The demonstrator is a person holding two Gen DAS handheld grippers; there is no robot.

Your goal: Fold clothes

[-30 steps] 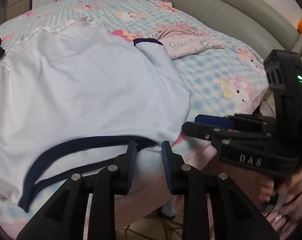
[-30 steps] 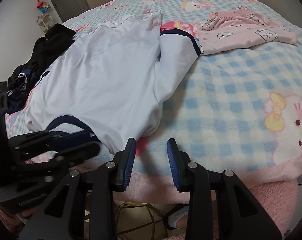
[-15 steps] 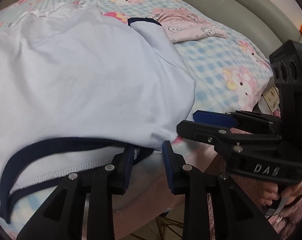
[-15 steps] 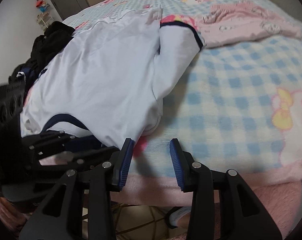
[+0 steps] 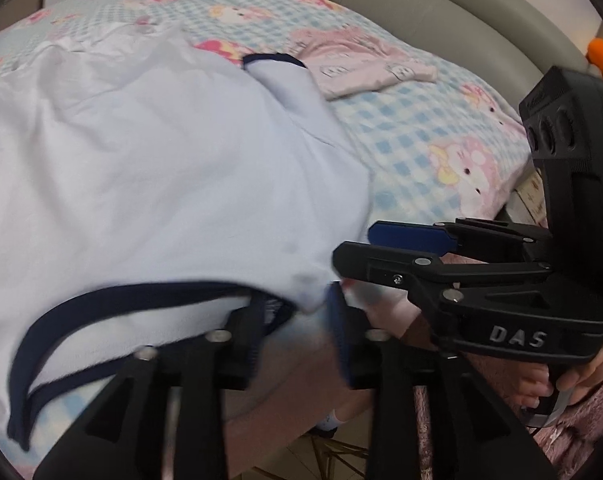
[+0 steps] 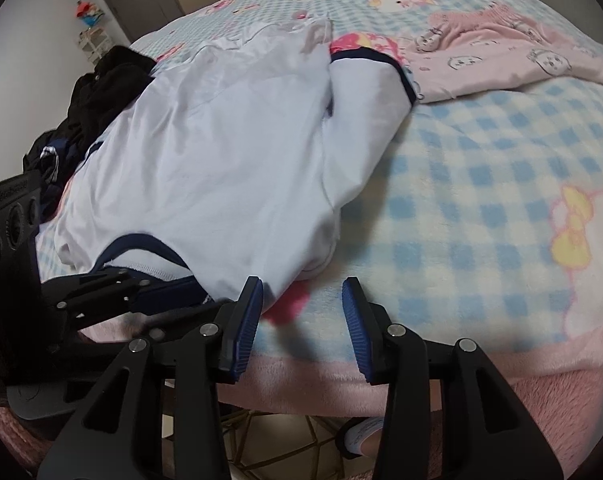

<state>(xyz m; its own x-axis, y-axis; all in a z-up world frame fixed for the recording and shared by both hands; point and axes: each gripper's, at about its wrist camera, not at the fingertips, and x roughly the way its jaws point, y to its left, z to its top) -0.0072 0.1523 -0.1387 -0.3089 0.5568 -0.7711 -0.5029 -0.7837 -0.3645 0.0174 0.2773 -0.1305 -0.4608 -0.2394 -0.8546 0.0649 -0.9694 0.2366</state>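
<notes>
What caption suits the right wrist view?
Open right gripper poised at the near edge of a white navy-trimmed shirt on a checked blanket.

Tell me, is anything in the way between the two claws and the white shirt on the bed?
Nothing visible. The white shirt lies right before both. The left claw is opening at the navy-trimmed collar. The right claw is open beside the shirt's near corner. The pink pajamas lie farther back.

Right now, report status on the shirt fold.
Left gripper opening at white shirt neckline. Right gripper open, empty, at shirt's near corner. Pink pyjamas beyond, clear.
</notes>
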